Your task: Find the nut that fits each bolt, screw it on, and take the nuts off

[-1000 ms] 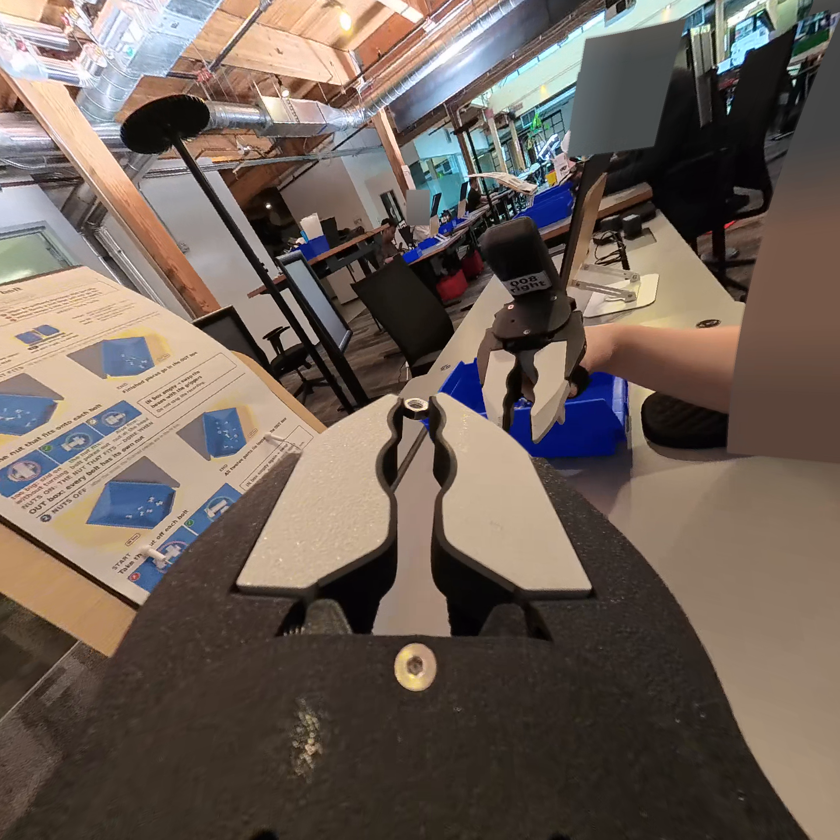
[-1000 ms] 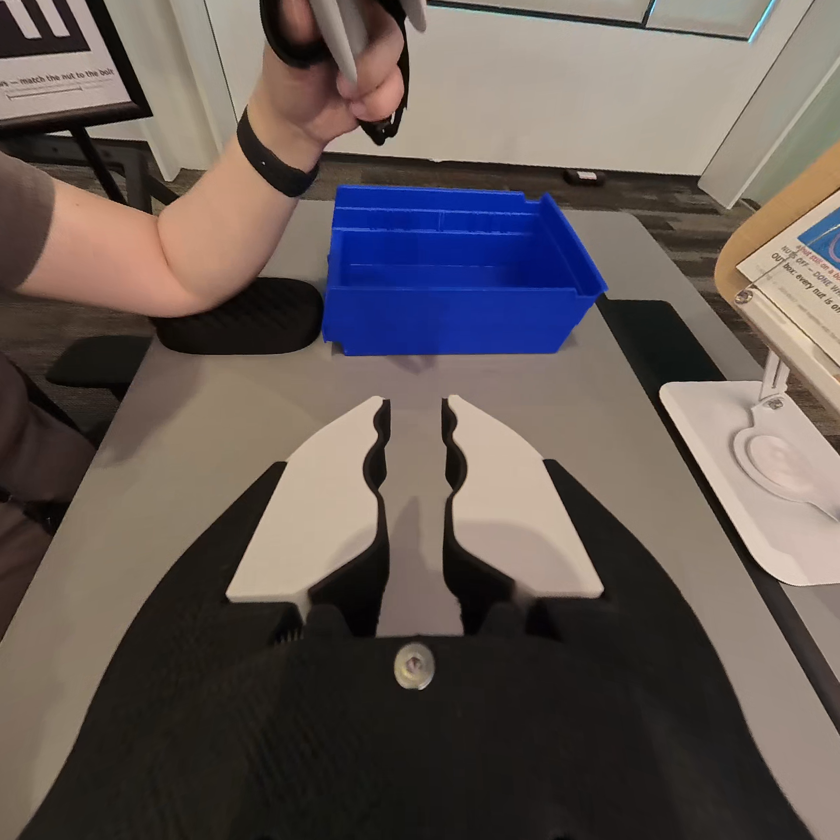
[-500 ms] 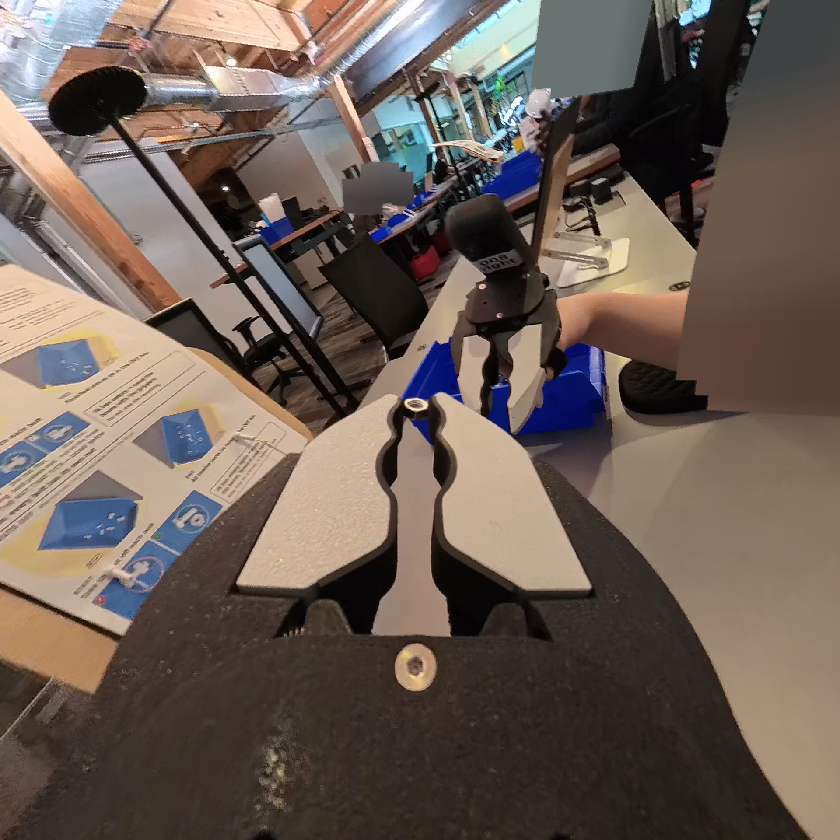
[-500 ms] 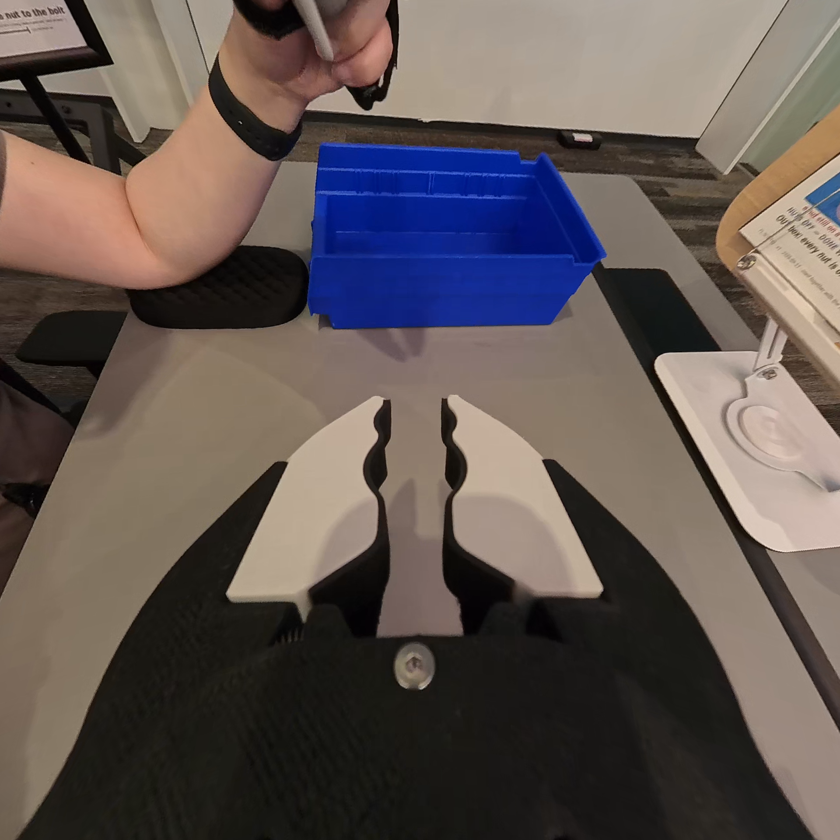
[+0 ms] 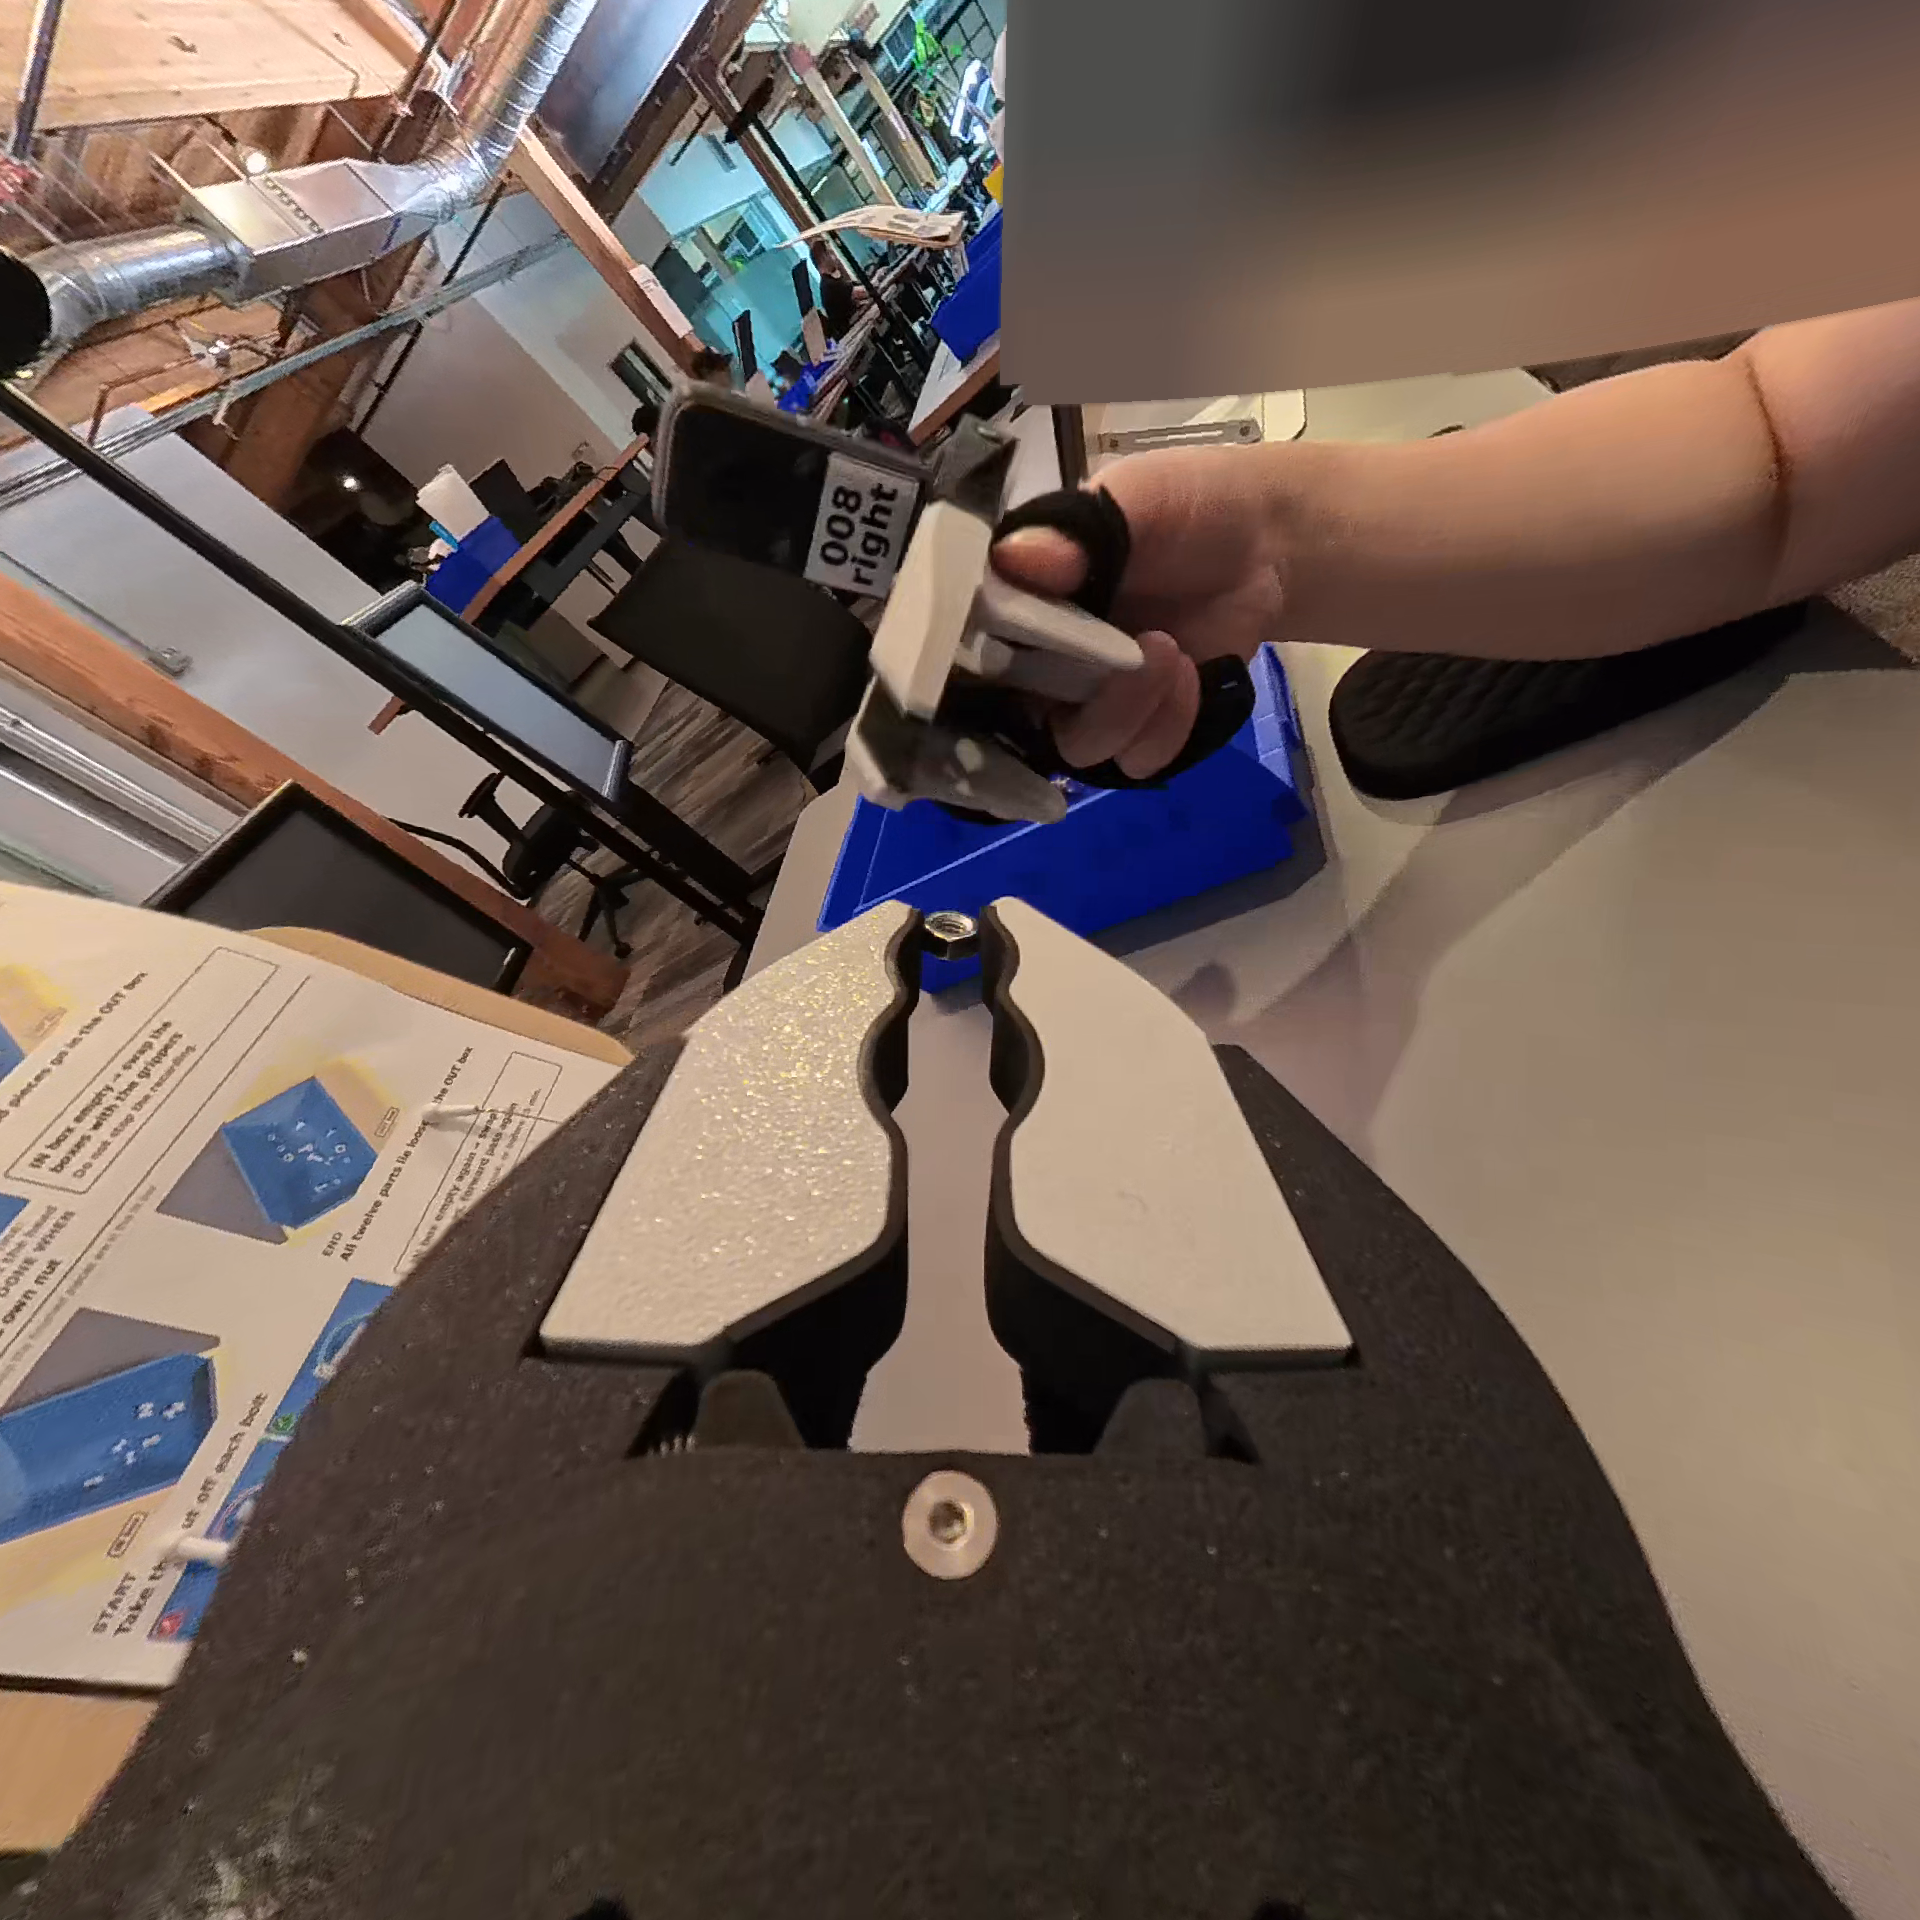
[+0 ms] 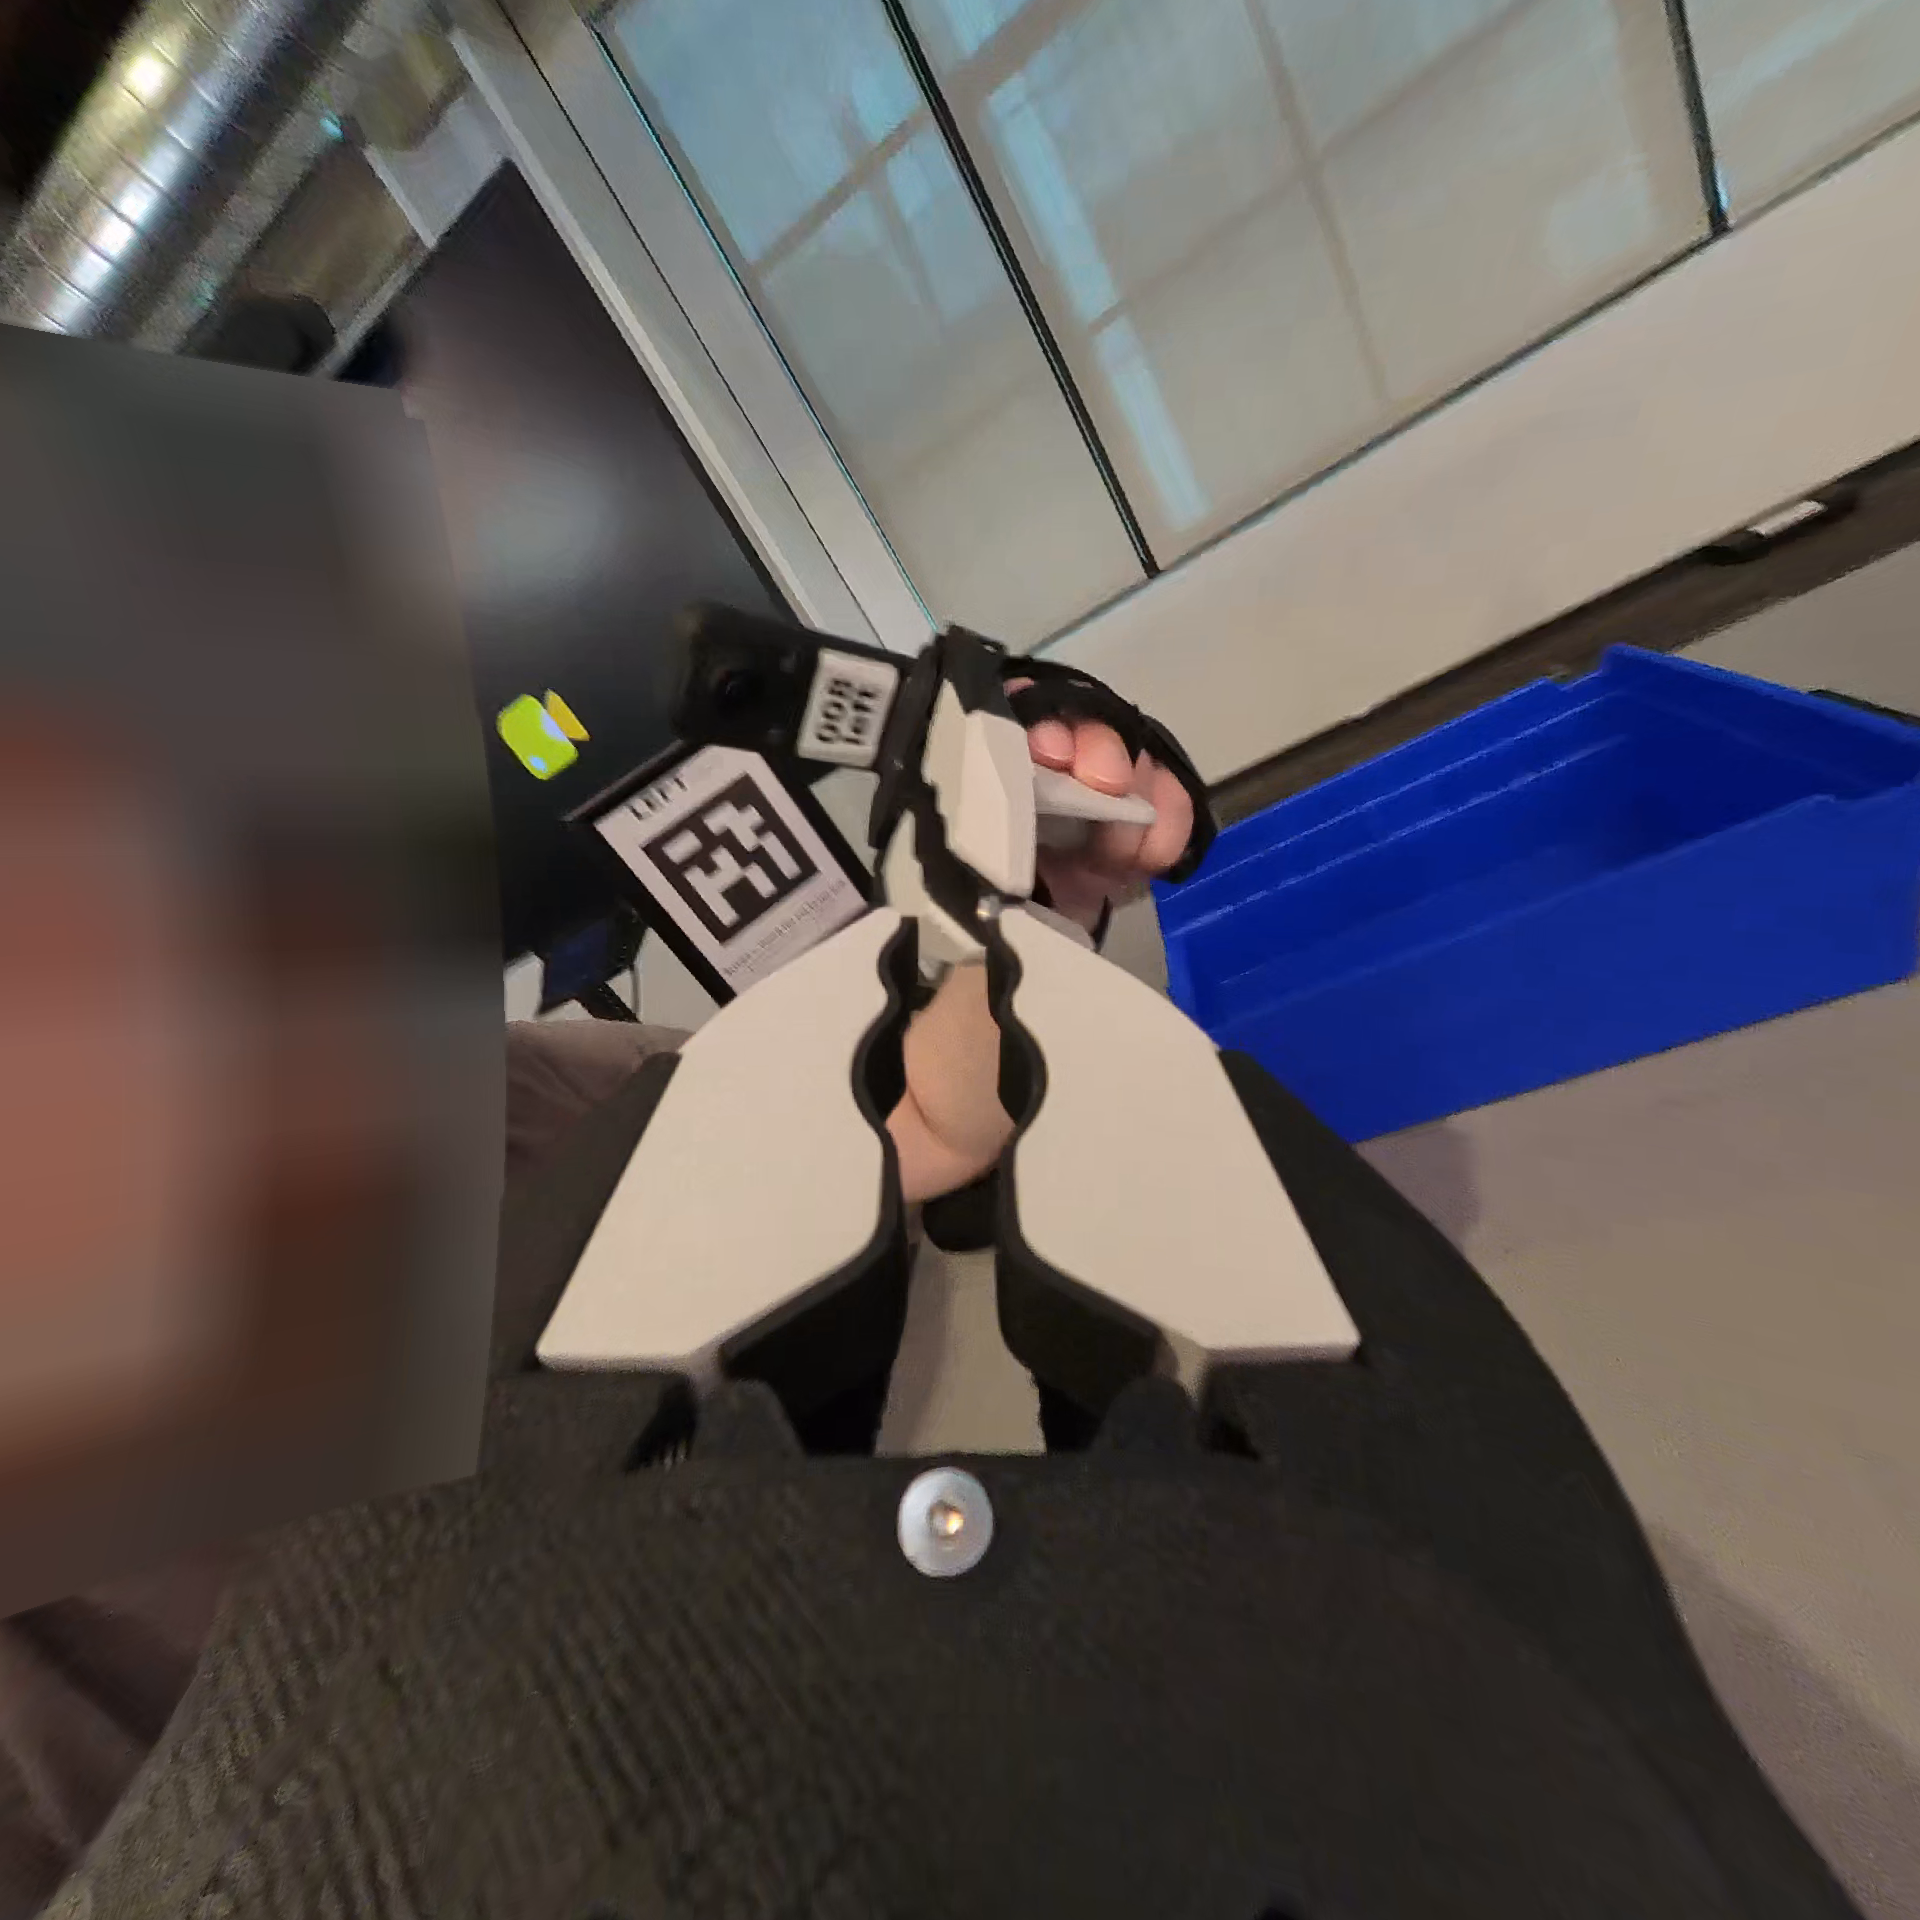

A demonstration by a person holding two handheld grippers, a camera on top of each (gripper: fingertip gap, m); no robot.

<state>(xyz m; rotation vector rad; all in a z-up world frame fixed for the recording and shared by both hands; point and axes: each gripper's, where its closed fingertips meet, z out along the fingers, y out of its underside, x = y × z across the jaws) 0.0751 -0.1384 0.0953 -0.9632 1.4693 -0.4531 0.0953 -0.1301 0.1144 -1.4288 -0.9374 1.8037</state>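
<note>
Nut (image 5: 948,932): small silver hex nut, pinched between the tips of the left gripper (image 5: 948,940), threaded hole facing the camera. Left jaws nearly closed, the narrow gap at the tips filled by the nut; fingers otherwise apart along their scalloped inner edges. In the left wrist view the nut sits in the air in front of the blue bin (image 5: 1081,852), above the grey table (image 5: 1621,1143).

Left gripper pose: held well above the table, pointed forward and slightly up toward the other tool. In the right wrist view it appears farther off, tilted tips-down, trigger squeezed by a bare hand (image 6: 1107,805) in a black strap; a glint of metal shows at its tips just above the right gripper's fingertips.

Right gripper (image 6: 951,935): tilted steeply, aimed at the left tool. Jaws slightly open, a narrow gap along the fingers; nothing visibly clamped between them. The tip of the left tool overlaps the gap at the fingertips, contact cannot be told. In the left wrist view the right gripper hangs over the bin, gripped by a hand (image 5: 1132,623), forearm running right above a black pad (image 5: 1538,707).

Bin: interior seen in the right wrist view shows bare blue walls (image 6: 1558,831); floor partly hidden.

Instruction sheet (image 5: 208,1247) on a stand at left.
</note>
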